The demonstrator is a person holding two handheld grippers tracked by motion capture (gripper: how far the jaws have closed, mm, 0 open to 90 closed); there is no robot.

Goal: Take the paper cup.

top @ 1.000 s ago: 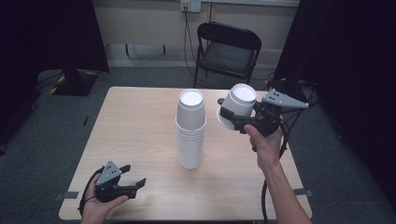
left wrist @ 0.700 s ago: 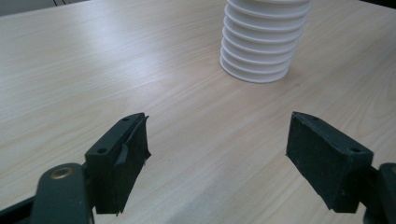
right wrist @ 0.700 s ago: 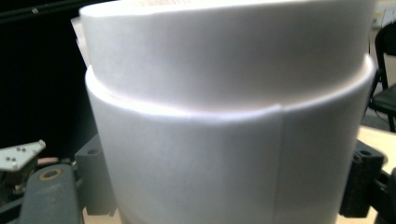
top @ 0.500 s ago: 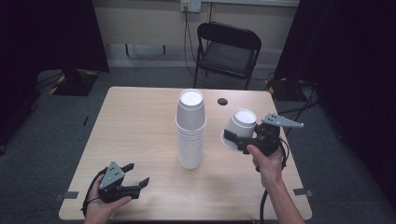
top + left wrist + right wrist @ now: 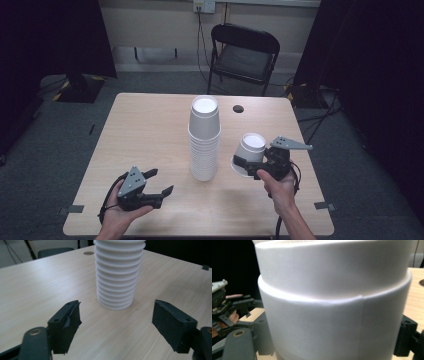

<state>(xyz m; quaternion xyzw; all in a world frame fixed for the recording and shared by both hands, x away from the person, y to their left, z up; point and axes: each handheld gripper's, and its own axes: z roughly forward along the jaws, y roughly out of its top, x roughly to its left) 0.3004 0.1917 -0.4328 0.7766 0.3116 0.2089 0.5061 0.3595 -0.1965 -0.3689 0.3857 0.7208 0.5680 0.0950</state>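
White foam cup (image 5: 249, 152), upside down and tilted, is clamped near its rim between the jaws of the right gripper (image 5: 248, 168), just right of the cup stack (image 5: 204, 137), base pointing up toward the folding chair (image 5: 243, 52). Right hand (image 5: 278, 187) grips from below-right, forearm coming in from the near table edge. In the right gripper view the cup wall is smooth and matte, with a stepped rim band and a faint vertical seam. Left gripper (image 5: 159, 184) sits low at the table's (image 5: 150, 125) near-left corner, cradled in the left hand (image 5: 117, 214), jaws wide apart and empty, aimed at the stack. Stack: inverted nested cups, ribbed rim ridges, standing upright on pale wood-grain laminate. Small dark round hole (image 5: 238, 108) behind the stack.
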